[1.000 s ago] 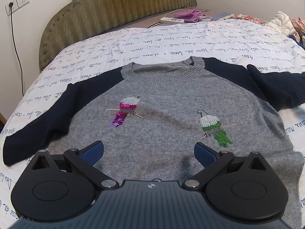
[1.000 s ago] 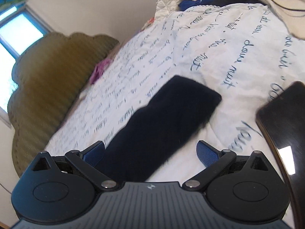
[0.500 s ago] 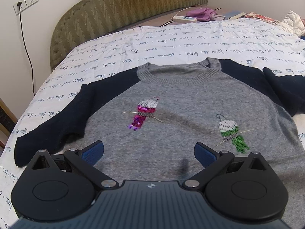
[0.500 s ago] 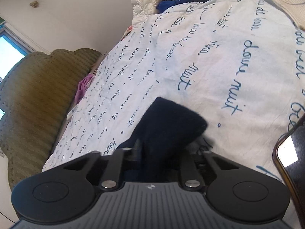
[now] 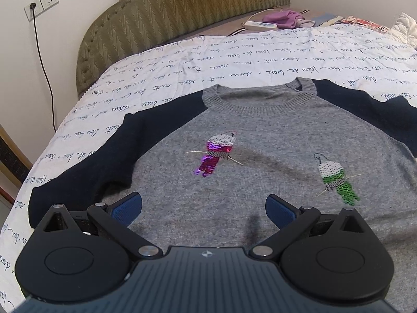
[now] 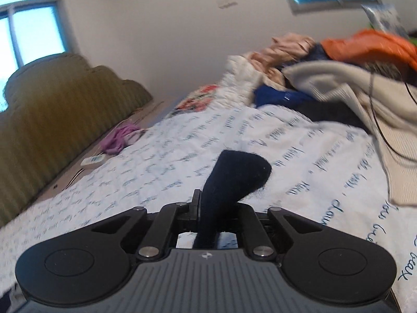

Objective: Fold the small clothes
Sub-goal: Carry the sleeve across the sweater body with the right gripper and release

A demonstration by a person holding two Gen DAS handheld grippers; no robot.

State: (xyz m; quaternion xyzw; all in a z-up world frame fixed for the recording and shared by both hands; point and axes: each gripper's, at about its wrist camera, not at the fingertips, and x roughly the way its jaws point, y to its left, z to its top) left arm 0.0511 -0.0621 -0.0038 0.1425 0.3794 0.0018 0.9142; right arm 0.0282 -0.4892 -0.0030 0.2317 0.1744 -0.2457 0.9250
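Observation:
A small grey sweater with navy sleeves and two sequin birds lies flat, front up, on the white bedspread. Its left sleeve stretches out toward the bed's left edge. My left gripper hovers open over the sweater's lower hem, nothing between its blue pads. In the right wrist view my right gripper is shut on the navy cuff of the other sleeve, which sticks up past the jaws, lifted off the bedspread.
A padded olive headboard stands at the far end, with a power strip and purple cloth beside it. A heap of clothes fills the bed's right side. A wall socket with a cable is at left.
My right gripper closed on the navy sleeve cuff, then rose and rolled, lifting the cuff. In the left wrist view the sweater has slid a little to the right; the left jaws stay open.

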